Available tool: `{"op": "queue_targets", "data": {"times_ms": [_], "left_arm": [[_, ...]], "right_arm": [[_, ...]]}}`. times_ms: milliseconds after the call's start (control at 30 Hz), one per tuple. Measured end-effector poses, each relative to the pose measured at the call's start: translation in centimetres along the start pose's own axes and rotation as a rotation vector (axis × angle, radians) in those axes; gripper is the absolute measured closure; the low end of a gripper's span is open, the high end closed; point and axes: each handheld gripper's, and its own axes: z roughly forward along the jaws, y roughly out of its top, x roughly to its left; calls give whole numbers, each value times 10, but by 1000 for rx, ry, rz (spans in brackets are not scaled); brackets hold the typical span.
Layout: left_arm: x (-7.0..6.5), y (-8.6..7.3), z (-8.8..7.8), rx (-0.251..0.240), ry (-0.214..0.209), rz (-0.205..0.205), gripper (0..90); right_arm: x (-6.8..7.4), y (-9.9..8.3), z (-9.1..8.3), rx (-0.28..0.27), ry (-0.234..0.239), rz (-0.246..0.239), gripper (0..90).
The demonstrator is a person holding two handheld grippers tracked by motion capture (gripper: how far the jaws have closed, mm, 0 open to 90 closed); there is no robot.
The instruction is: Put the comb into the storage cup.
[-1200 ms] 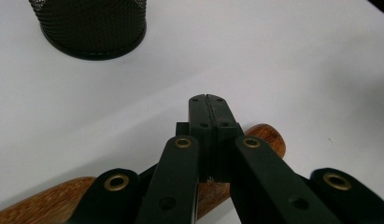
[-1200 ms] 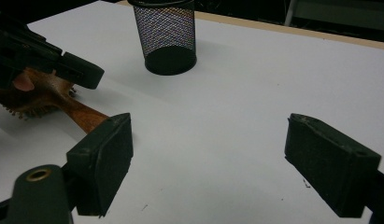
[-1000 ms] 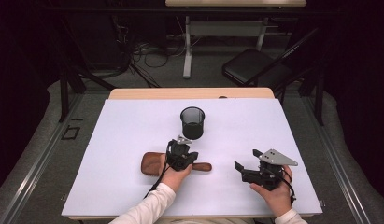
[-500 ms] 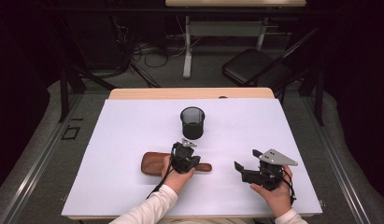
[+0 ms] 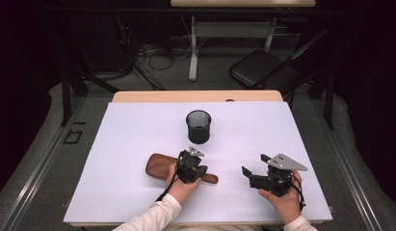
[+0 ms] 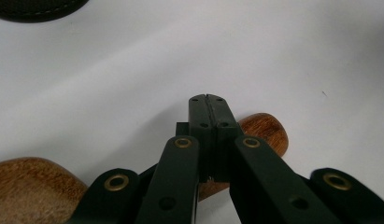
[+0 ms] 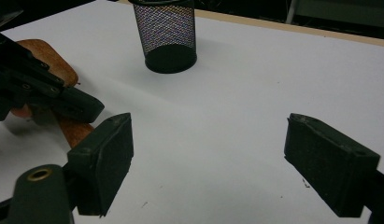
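Note:
A wooden brush (image 5: 158,166) lies flat on the white table cover, its oval head to the left and its handle (image 6: 266,131) pointing right. My left gripper (image 5: 191,166) hovers over the handle, and its jaws (image 6: 206,100) are shut, pad against pad, with the handle passing underneath them rather than between them. My right gripper (image 5: 254,164) rests at the near right, pointing left, open wide (image 7: 208,154) with bare table between its pads. A black mesh cup (image 5: 199,126) stands upright beyond the brush.
The white cover (image 5: 113,144) spans the table to a wooden strip (image 5: 195,96) at the far edge. In the right gripper view the mesh cup (image 7: 168,35) stands ahead, with the left gripper (image 7: 45,93) and the brush (image 7: 49,60) at the left. A folding chair (image 5: 263,72) sits beyond the table.
My left gripper has shifted slightly nearer and to the right over the brush handle. The right gripper, the brush and the cup have stayed put.

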Motion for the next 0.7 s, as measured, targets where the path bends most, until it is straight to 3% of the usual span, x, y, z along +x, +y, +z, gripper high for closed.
{"op": "queue_targets", "data": {"times_ms": [400, 700], "left_arm": [[-2, -13, -12, 27, -31, 40, 900], [0, -26, -21, 31, -46, 37, 900]], "right_arm": [[0, 0, 0, 1, 0, 2, 158], [0, 0, 1, 3, 0, 0, 158]]}}
